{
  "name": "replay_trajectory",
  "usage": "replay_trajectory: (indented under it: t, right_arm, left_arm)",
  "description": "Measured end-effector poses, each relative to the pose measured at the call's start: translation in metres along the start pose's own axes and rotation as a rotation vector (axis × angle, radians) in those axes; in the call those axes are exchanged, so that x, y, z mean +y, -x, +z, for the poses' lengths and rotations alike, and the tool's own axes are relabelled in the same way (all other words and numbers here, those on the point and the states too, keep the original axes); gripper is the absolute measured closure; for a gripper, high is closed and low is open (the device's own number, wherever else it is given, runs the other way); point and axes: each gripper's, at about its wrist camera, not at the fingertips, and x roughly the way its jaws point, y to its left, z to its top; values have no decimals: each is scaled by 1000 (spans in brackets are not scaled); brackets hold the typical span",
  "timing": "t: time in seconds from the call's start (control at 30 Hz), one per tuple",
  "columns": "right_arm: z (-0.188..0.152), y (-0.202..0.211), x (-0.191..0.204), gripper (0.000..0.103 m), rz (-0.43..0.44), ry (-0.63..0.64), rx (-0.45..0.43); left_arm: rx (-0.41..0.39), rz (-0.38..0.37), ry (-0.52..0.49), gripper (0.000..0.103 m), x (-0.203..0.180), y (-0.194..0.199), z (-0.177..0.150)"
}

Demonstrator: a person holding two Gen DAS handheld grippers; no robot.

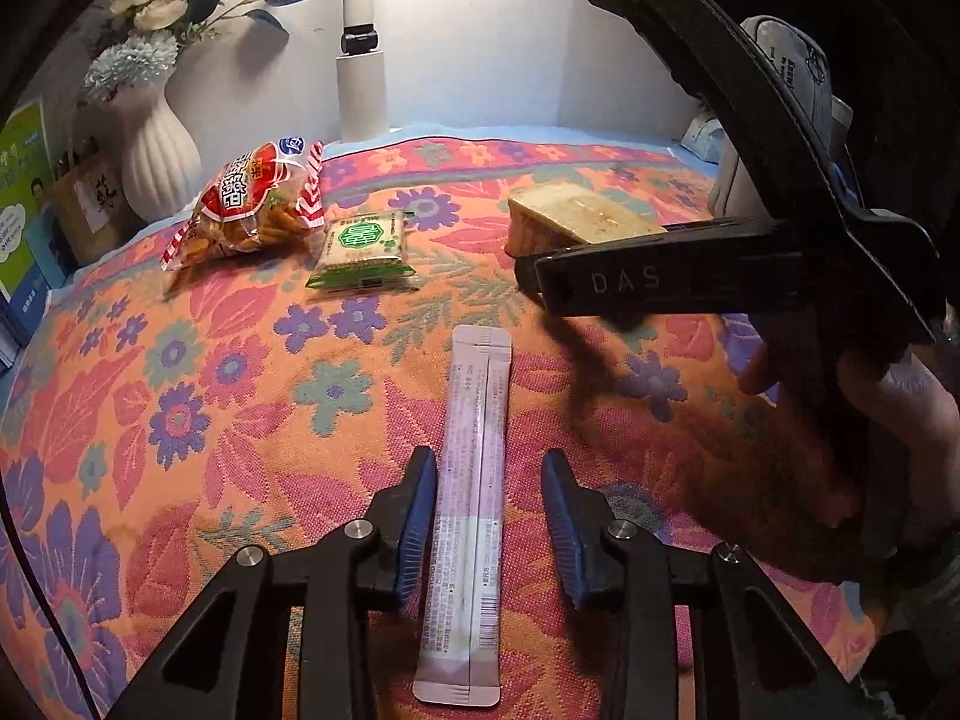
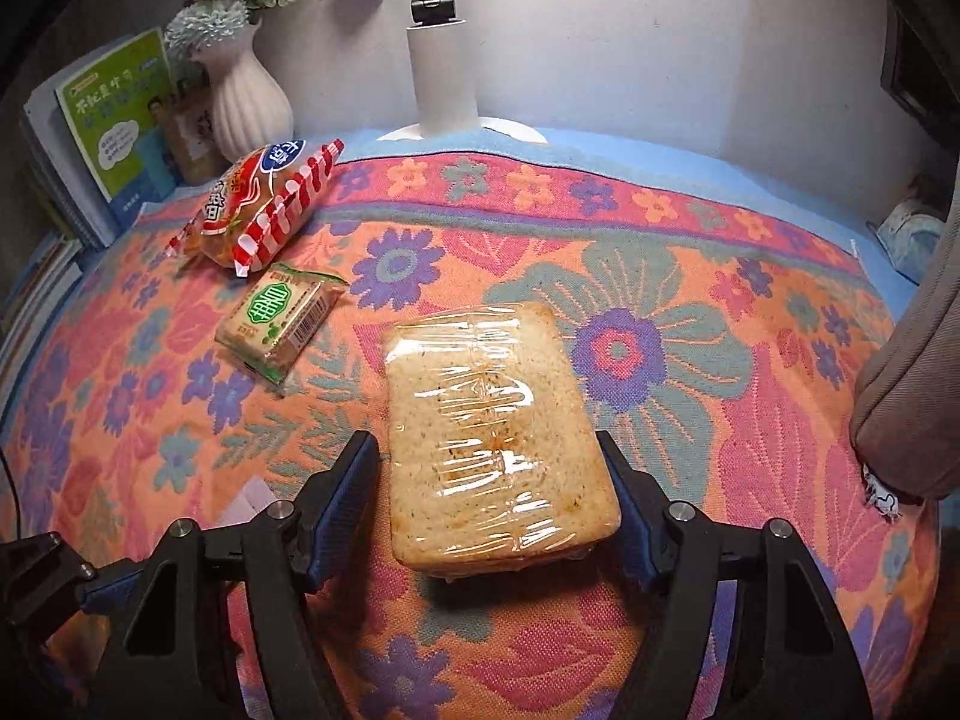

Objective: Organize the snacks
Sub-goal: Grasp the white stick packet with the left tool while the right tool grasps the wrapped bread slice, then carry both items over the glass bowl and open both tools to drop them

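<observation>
Floral cloth [image 1: 198, 396] in orange, pink and purple fills both views, with a white vase [image 1: 157, 168] at upper left and a lamp post [image 1: 360, 60] against the back wall. Starting at the left, we see the red crisp bag [image 1: 252, 204] and the green biscuit pack [image 1: 366, 249] lying just beside each other in the upper left of the left wrist view, and they look already grouped to us. Moving to centre, the long pale sachet [image 1: 471, 480] lies flat between the fingers of our left gripper [image 1: 489, 516], jaws spread, pads clear of it on both sides. On to the right, the wrapped sandwich [image 2: 498, 438] sits on the cloth between the fingers of our right gripper [image 2: 486, 510], jaws parted around it; whether the pads press it we cannot tell. We judge the job about half done: sachet and sandwich lie apart from the pair.
</observation>
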Motion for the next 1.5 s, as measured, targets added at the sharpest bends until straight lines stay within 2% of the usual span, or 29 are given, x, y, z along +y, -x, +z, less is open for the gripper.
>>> replay_trajectory:
  t: [0.03,0.1,0.23,0.33,0.5,0.67,0.83,1.27,1.5]
  right_arm:
    - [0,1,0,47,-20,5,-4]
    - [-2,4,-1,48,-2,5,-5]
    - [-17,21,-5,49,59,-4,0]
    - [-39,40,-8,49,72,2,7]
    - [-82,76,-19,49,86,12,8]
    - [-106,109,-31,49,93,-11,-13]
    - [-114,133,-46,50,101,-49,-48]
    - [-119,198,-97,50,105,-135,-192]
    - [-117,253,-144,50,62,-200,-333]
  left_arm:
    - [-3,6,2,74,0,0,0]
    - [-8,17,10,82,1,3,-1]
    - [-9,17,20,84,2,5,-1]
    - [-15,20,16,84,-1,8,-2]
    - [-31,-69,55,84,-9,24,-8]
    - [-37,-108,70,84,-29,38,-12]
    - [-73,-143,66,84,-50,55,-7]
    - [-181,-212,-42,84,-130,93,43]
    - [-225,-275,-108,84,-178,102,78]
